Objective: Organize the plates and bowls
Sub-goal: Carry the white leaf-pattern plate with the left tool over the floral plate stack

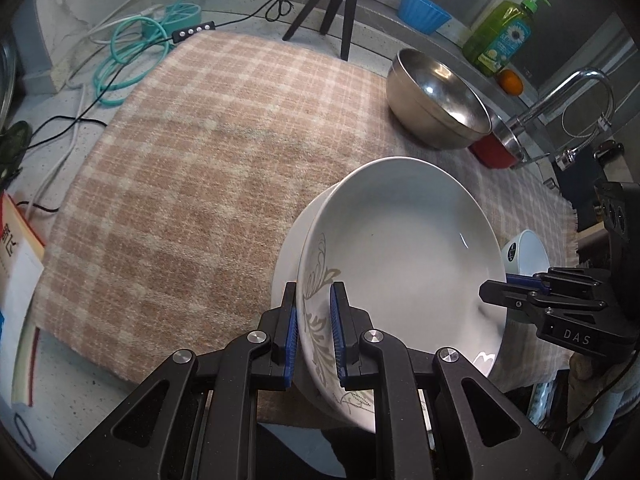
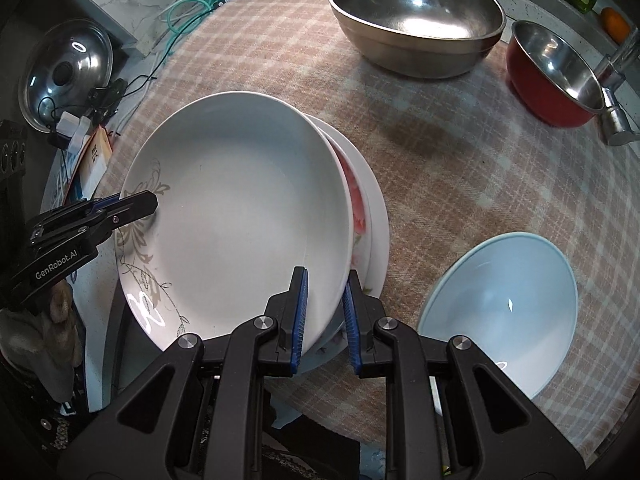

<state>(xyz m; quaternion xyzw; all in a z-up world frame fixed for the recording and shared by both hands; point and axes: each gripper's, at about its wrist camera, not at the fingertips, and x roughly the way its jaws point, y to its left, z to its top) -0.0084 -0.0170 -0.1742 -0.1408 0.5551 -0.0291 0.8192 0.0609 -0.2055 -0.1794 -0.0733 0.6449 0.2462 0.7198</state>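
A white plate with a grey leaf pattern [image 1: 400,248] [image 2: 240,208] is held tilted over a stack of plates [image 2: 370,216] on the plaid cloth. My left gripper [image 1: 314,320] is shut on its patterned rim; it also shows in the right wrist view [image 2: 132,206]. My right gripper [image 2: 326,308] straddles the opposite rim with a gap at the outer pad; it also shows in the left wrist view [image 1: 496,292]. A pale blue bowl [image 2: 504,316] [image 1: 528,252] sits to the right. A large steel bowl [image 1: 436,100] [image 2: 416,16] and a red steel-lined bowl [image 2: 556,80] [image 1: 496,152] stand at the back.
The plaid cloth [image 1: 192,184] covers the counter. A tripod [image 1: 332,0], cables [image 1: 120,56], a blue cup [image 1: 424,10], a soap bottle [image 1: 504,36], an orange [image 1: 511,82] and a tap [image 1: 568,100] are at the back. A pot lid [image 2: 64,72] and a book [image 1: 16,264] lie left.
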